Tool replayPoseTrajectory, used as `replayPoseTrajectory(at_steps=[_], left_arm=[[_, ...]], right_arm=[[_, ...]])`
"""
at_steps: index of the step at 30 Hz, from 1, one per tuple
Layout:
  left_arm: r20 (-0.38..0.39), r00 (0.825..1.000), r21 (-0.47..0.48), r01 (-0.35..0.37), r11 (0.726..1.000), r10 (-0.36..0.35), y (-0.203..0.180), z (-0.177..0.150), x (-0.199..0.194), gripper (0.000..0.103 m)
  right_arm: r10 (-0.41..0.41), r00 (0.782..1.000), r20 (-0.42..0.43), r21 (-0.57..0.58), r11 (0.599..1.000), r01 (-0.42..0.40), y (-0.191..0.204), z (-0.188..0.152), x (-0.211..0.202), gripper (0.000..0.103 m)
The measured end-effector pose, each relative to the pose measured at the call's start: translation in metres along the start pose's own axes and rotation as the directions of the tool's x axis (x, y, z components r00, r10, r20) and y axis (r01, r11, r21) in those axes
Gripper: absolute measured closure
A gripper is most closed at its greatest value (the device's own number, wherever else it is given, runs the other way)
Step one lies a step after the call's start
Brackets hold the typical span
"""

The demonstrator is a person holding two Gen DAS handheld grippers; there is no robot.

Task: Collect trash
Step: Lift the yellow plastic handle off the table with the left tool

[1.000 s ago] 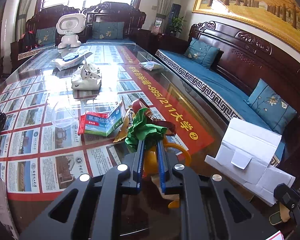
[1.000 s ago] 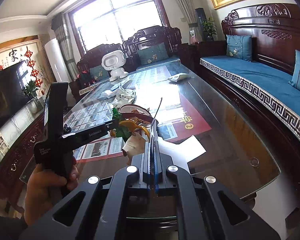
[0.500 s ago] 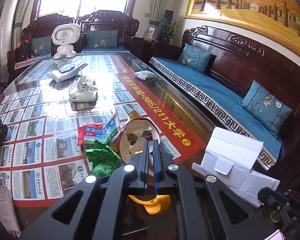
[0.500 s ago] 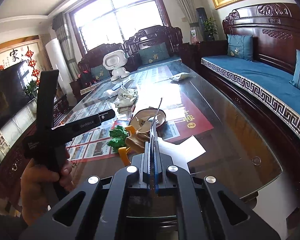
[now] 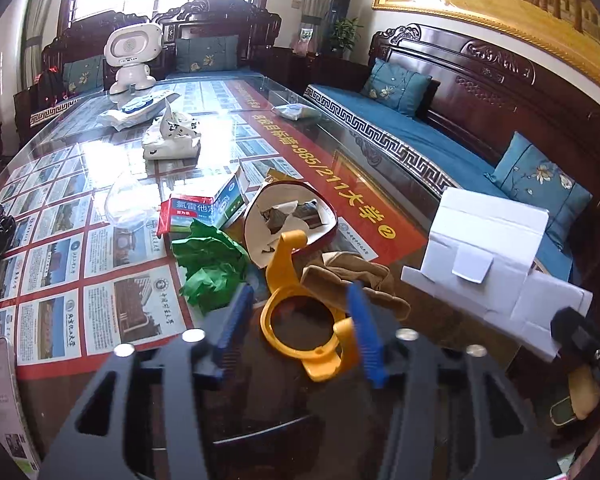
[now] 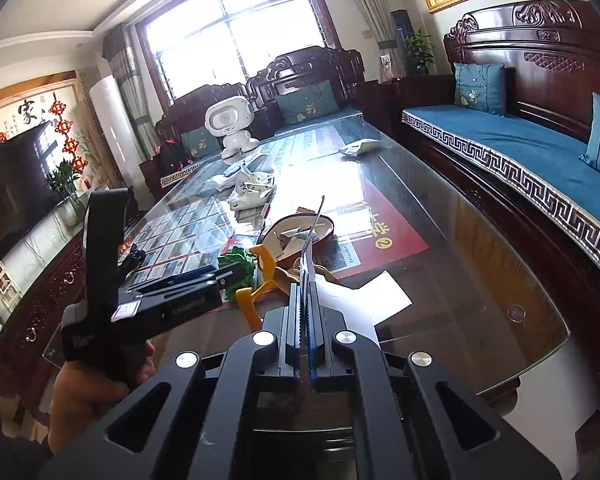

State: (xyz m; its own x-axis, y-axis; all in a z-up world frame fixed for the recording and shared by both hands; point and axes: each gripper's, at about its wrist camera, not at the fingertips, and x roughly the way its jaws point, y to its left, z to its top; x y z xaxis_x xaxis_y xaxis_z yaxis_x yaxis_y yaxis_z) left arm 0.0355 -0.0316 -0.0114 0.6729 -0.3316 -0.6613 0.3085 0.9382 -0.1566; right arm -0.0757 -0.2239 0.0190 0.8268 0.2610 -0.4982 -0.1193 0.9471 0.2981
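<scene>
My left gripper [image 5: 296, 304] is open above the glass table [image 5: 452, 328], its blue fingers on either side of a yellow plastic ring holder [image 5: 300, 312]. Crumpled green paper [image 5: 210, 264] lies just left of it. A red-rimmed paper cup [image 5: 296, 220] with scraps inside lies on its side behind, with a brown crumpled wrapper [image 5: 352, 276] and a flattened medicine box [image 5: 204, 208]. My right gripper [image 6: 308, 280] is shut on the edge of a white folded cardboard box [image 5: 488, 252], seen edge-on in the right wrist view [image 6: 314, 236].
A clear plastic bag [image 5: 128, 200], white patterned bag [image 5: 172, 136], wet-wipe packs [image 5: 140, 112] and a white toy robot [image 5: 132, 56] sit farther back. A wooden sofa with blue cushions [image 5: 420, 136] runs along the right. A phone [image 5: 0, 392] lies at the near left.
My left gripper has opened and let go of the green paper and yellow holder, which now lie on the table. The right gripper still holds the white box.
</scene>
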Motion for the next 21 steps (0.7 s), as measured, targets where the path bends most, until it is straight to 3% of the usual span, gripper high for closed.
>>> replayPoseTrajectory(at_steps=[5,16,18,21], left_arm=[[0.012,0.998,0.012,-0.057,0.998,0.057,-0.004,-0.008,0.004,0.032],[-0.011,1.0,0.037,-0.012,0.999,0.013,-0.02,-0.012,0.011,0.035],[-0.038,0.999,0.023,0.0,1.0,0.001,-0.02,-0.013,0.02,0.047],[-0.07,0.997,0.005,0.031,1.0,-0.031,-0.02,-0.014,0.029,0.074]], right_arm=[[0.003,1.0,-0.004,0.003,1.0,-0.003,0.002,-0.001,0.0,0.1],[-0.003,1.0,-0.006,0.003,1.0,0.003,0.002,0.0,-0.001,0.1],[-0.001,1.0,-0.008,0.0,1.0,0.001,0.003,-0.001,0.0,0.1],[-0.001,1.0,-0.015,-0.007,1.0,0.001,0.006,-0.002,0.001,0.1]])
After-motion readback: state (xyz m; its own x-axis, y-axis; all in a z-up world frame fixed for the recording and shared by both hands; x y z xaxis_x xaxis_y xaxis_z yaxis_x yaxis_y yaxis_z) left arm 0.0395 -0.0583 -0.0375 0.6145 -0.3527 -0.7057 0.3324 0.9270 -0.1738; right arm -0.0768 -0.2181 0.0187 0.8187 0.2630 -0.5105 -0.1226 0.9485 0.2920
